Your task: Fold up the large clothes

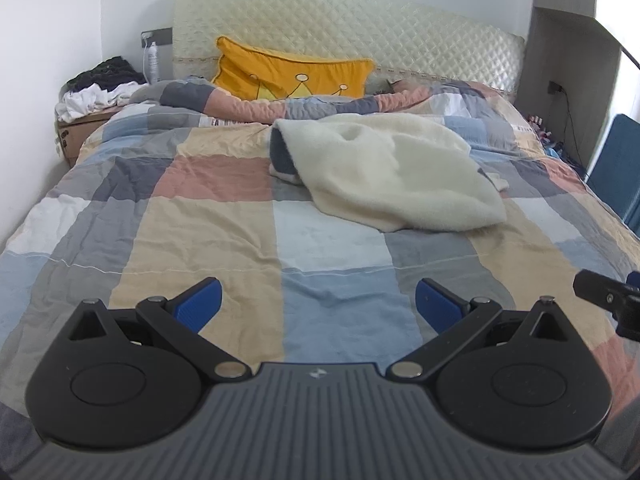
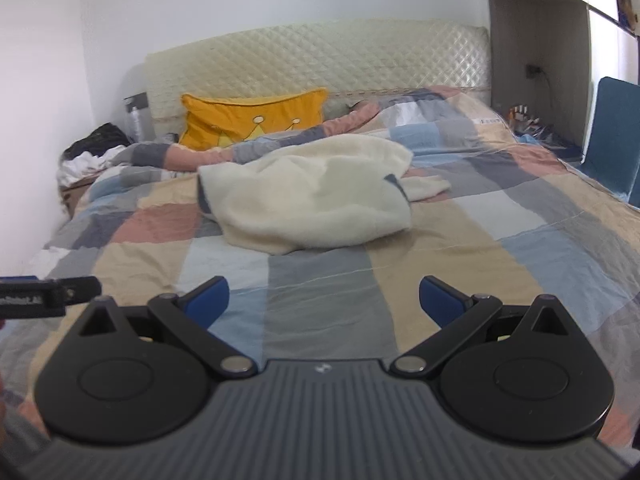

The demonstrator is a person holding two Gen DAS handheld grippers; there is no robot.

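— Both grippers, left gripper (image 1: 318, 304) and right gripper (image 2: 324, 300), gaped empty: why?
— I'd grabbed nothing; the cream fleece garment (image 1: 392, 176) lay crumpled mid-bed on the patchwork quilt (image 1: 200, 240), well ahead.

Left gripper (image 1: 318, 304) is held level, jaws spread wide, nothing clamped between the blue pads (image 1: 198, 304). Right gripper (image 2: 324, 300) is held alongside at similar height, jaws likewise spread wide, nothing gripped.
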